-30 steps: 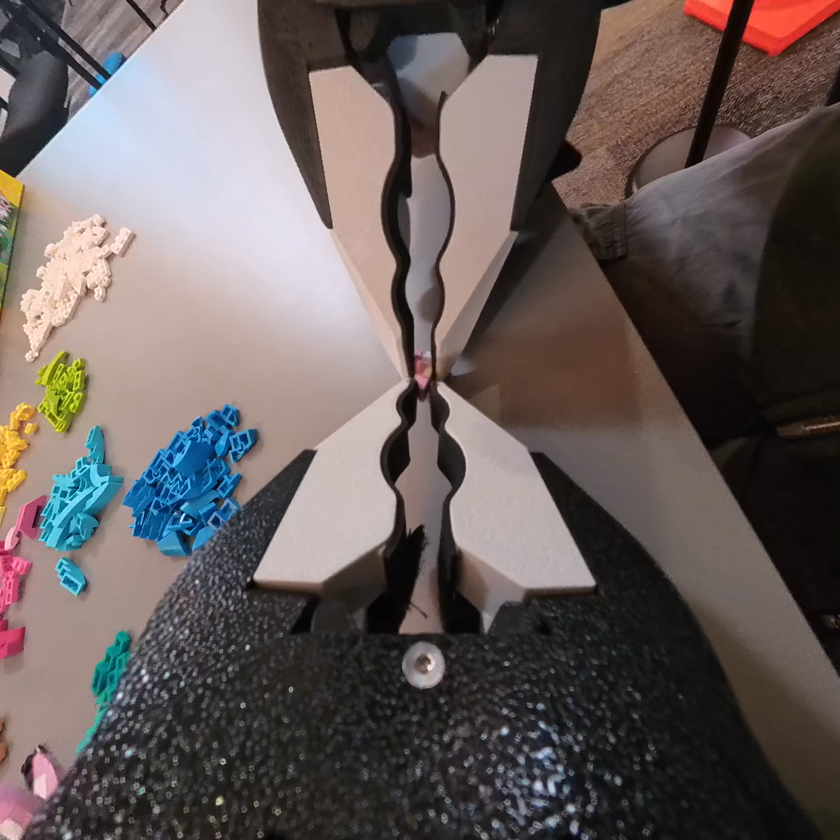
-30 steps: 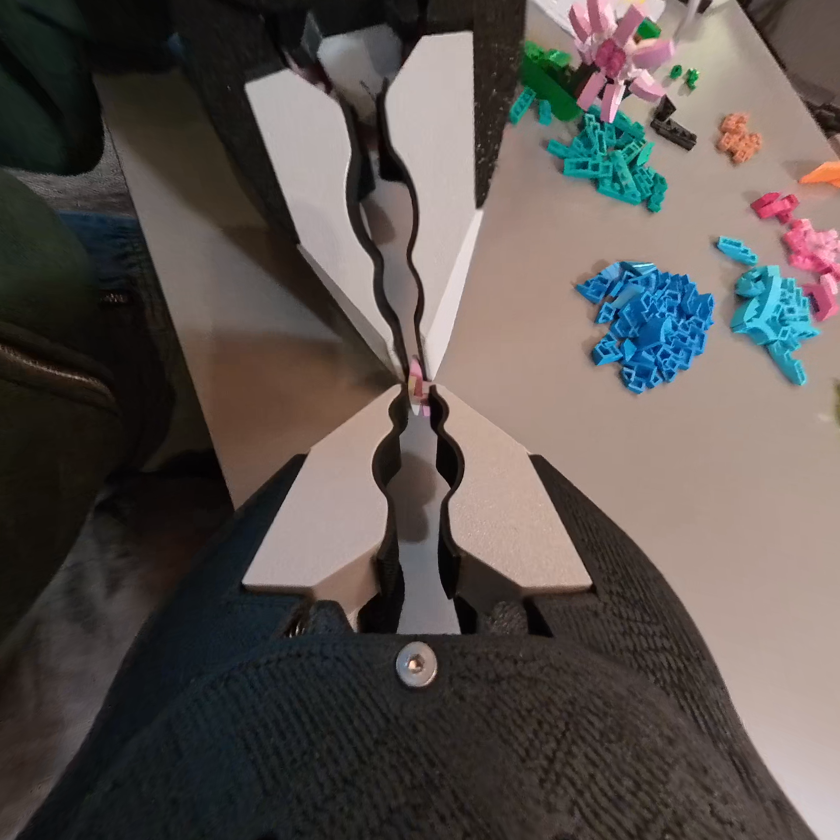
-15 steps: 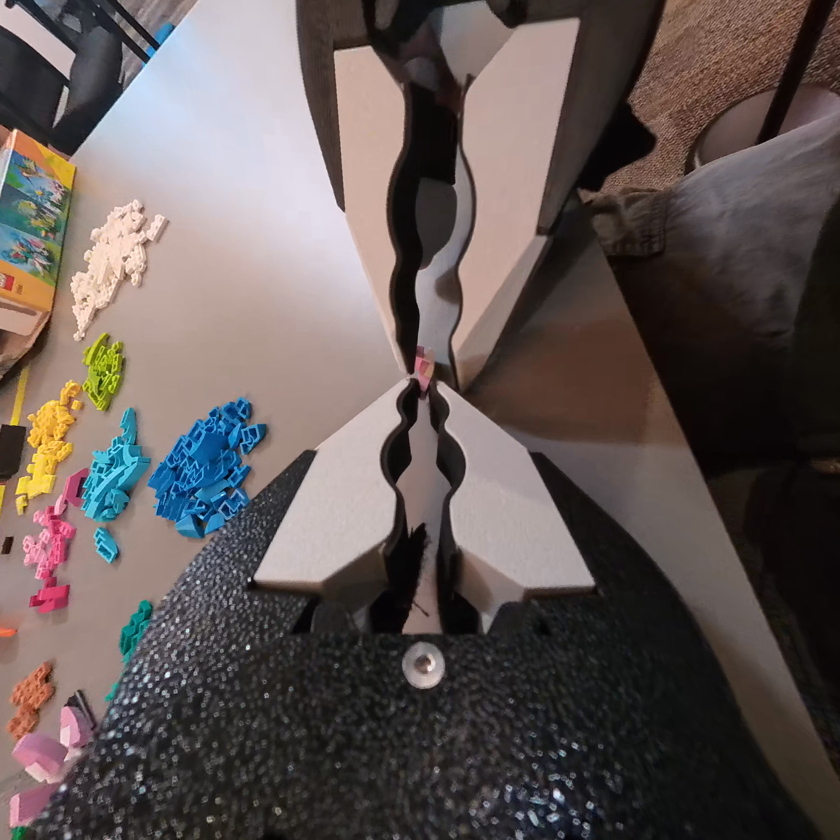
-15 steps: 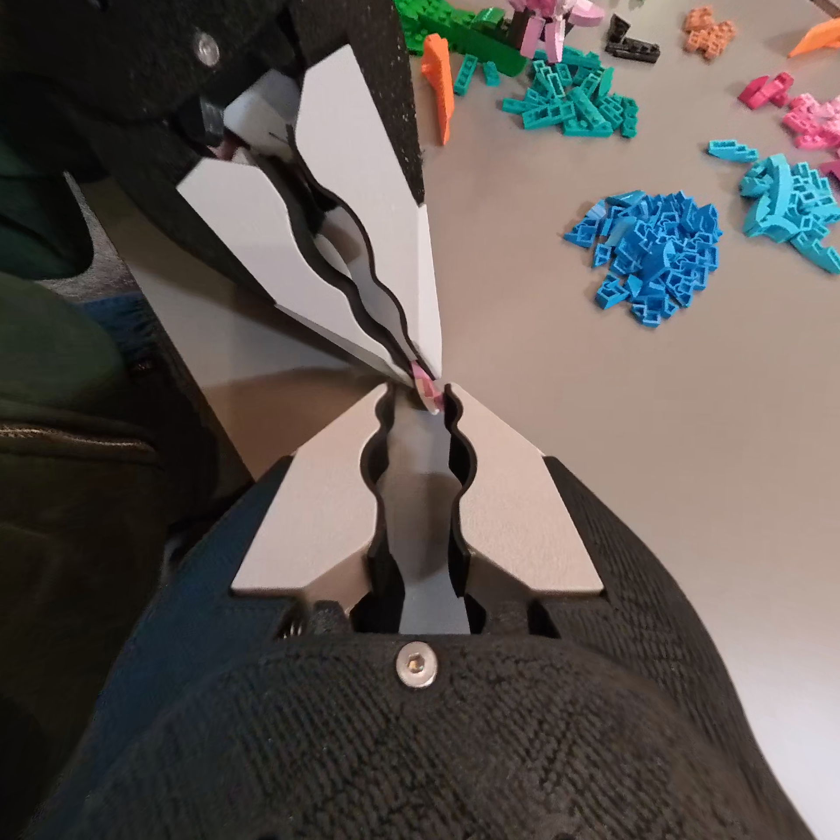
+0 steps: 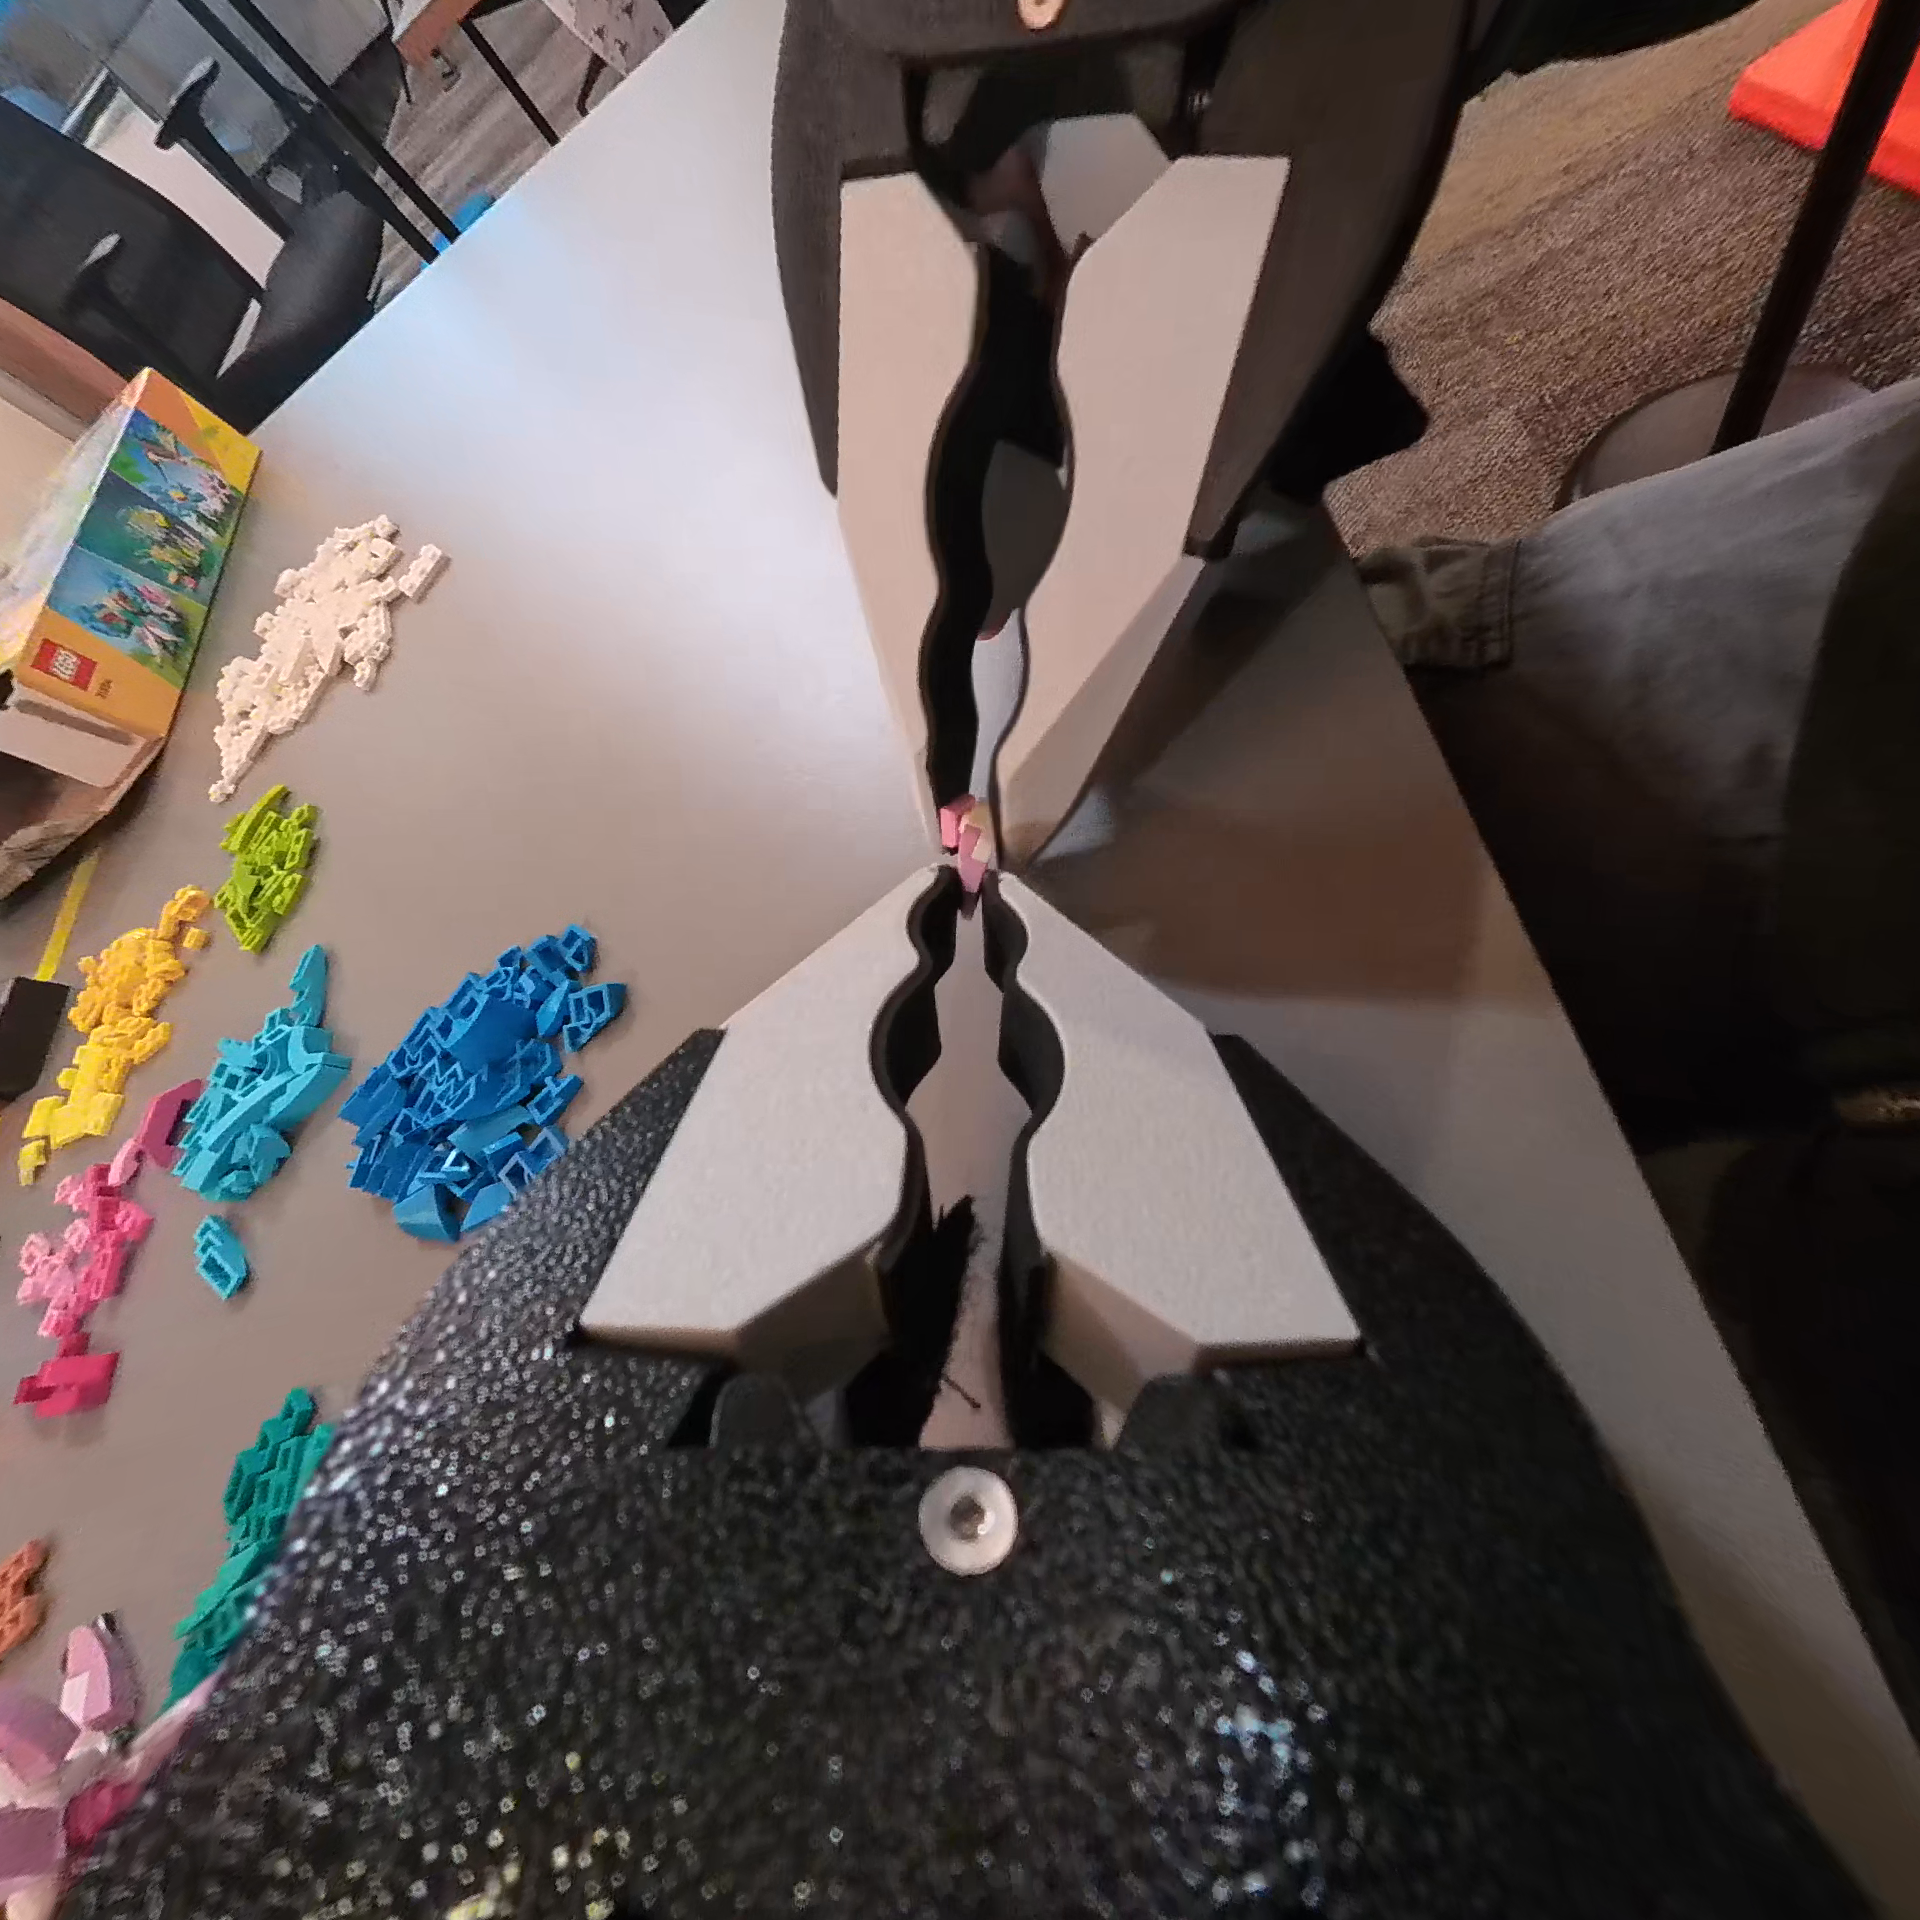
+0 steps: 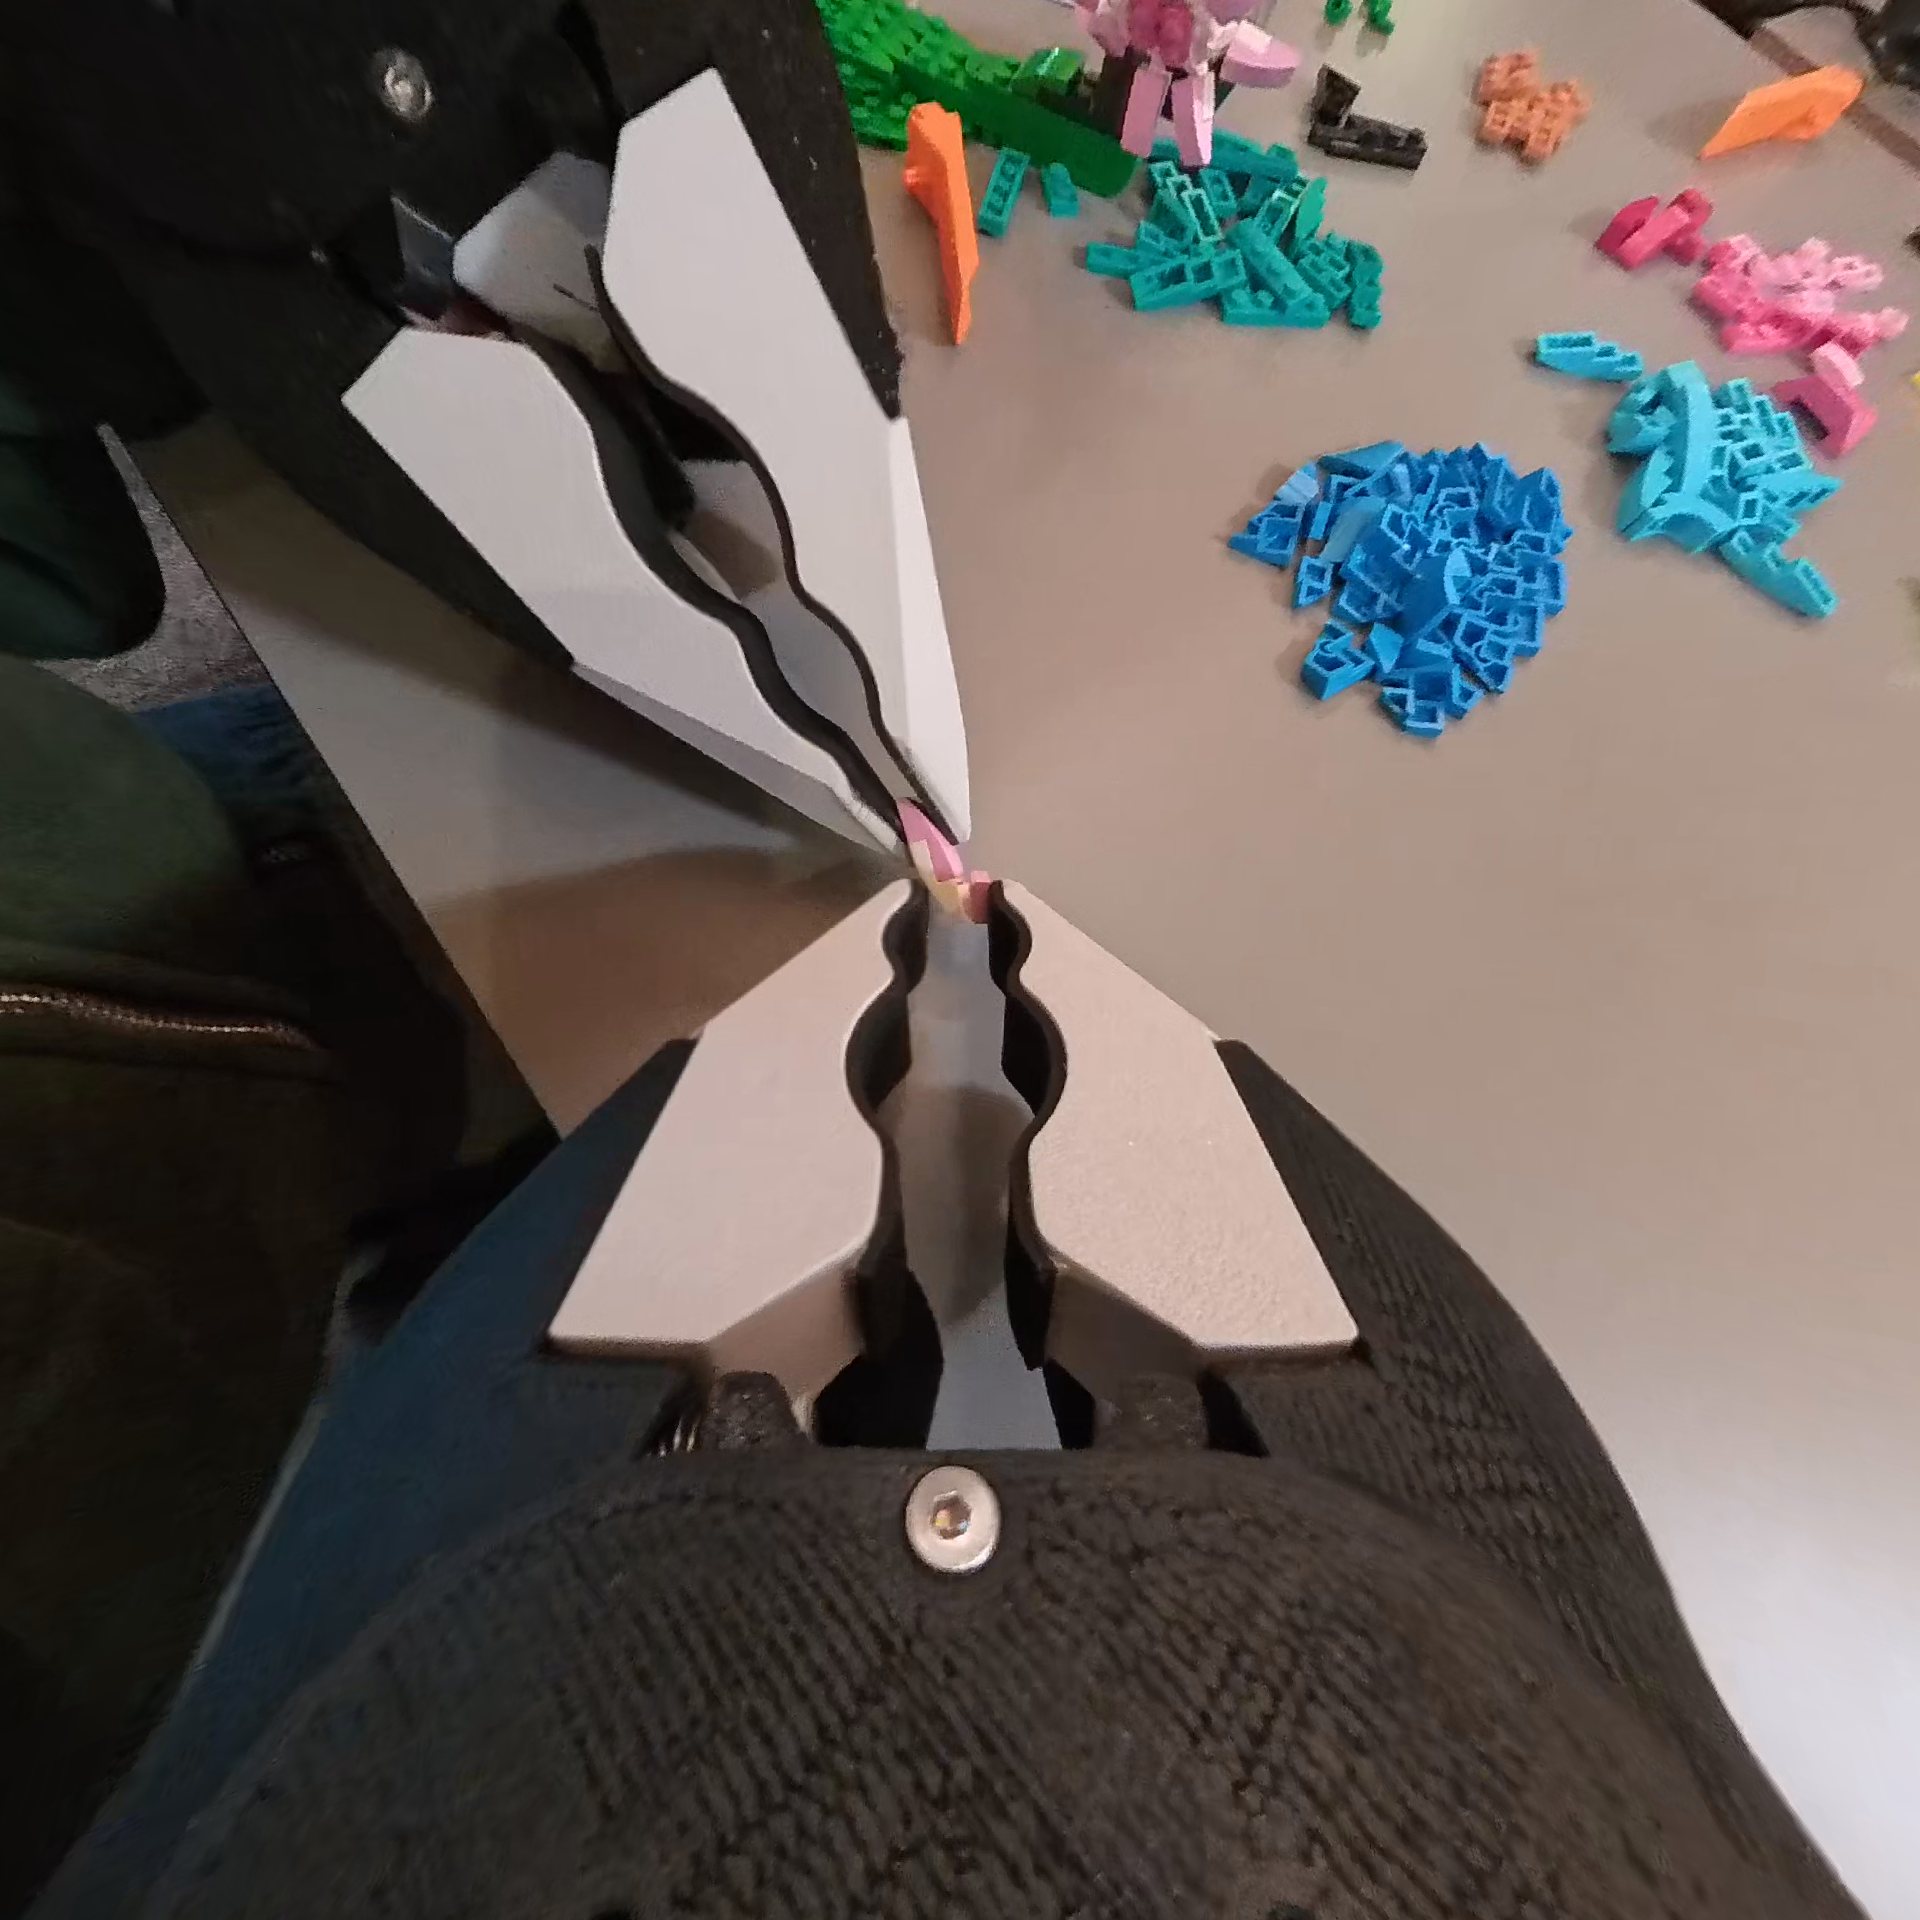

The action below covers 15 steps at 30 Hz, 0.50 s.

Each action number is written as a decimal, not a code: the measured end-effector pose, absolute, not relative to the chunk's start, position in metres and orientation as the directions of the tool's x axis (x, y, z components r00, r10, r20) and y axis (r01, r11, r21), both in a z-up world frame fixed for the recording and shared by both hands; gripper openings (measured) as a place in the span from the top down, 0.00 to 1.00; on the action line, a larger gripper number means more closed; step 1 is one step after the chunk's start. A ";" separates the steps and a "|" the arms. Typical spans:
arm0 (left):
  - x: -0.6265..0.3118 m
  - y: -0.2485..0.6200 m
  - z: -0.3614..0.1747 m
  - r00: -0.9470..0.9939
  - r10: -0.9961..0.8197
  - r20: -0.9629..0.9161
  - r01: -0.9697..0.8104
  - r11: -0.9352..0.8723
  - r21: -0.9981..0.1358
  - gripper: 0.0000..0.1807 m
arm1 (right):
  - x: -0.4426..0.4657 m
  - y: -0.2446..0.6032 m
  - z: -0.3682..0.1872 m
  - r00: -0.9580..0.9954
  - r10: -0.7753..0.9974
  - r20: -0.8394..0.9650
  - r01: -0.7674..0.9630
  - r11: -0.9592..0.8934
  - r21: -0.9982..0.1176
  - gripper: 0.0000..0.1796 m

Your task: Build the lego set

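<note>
My two grippers meet tip to tip above the grey table (image 5: pixel 623 416), near its edge. In the left wrist view my left gripper (image 5: pixel 966 896) is shut on a small pink lego piece (image 5: pixel 968 847), and the right gripper comes from above with its tips on the same pink bit. In the right wrist view my right gripper (image 6: pixel 953 900) is shut on the small pink piece (image 6: pixel 935 847), which has a pale yellow part. The left gripper (image 6: pixel 928 823) reaches in from the upper left, tilted, and is shut on the piece's far end.
Sorted brick piles lie on the table: blue (image 6: pixel 1413 582), turquoise (image 6: pixel 1714 488), teal (image 6: pixel 1236 260), pink (image 6: pixel 1787 301), white (image 5: pixel 312 634), lime (image 5: pixel 265 868), yellow (image 5: pixel 114 1029). A green build with a pink flower (image 6: pixel 1164 62), an orange piece (image 6: pixel 945 218) and the set box (image 5: pixel 125 551) stand farther off. A person's clothing (image 5: pixel 1662 675) is beyond the table edge.
The grippers stay tip to tip on the pink piece. In the right wrist view the left gripper has tilted over to the left, and more of the pink piece shows between the tips.
</note>
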<state>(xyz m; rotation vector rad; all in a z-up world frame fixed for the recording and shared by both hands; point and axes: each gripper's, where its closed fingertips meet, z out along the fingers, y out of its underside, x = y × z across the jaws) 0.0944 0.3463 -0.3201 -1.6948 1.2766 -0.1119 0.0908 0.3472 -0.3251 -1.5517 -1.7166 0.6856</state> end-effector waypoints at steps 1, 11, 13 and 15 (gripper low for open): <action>0.095 0.346 -0.320 0.452 -0.779 -0.436 -0.677 0.019 -0.736 0.99 | 0.091 0.348 -0.324 -0.033 0.981 0.189 0.607 0.170 -0.776 0.95; 0.095 0.347 -0.306 0.474 -0.753 -0.455 -0.641 0.059 -0.765 0.99 | 0.090 0.351 -0.313 -0.101 0.860 0.501 0.572 0.462 -0.678 0.97; 0.095 0.346 -0.305 0.463 -0.746 -0.478 -0.651 0.079 -0.755 0.99 | 0.091 0.351 -0.312 -0.116 0.846 0.520 0.572 0.485 -0.662 0.97; 0.096 0.346 -0.306 0.454 -0.741 -0.494 -0.663 0.089 -0.743 0.99 | 0.091 0.351 -0.313 -0.129 0.838 0.530 0.577 0.498 -0.647 0.97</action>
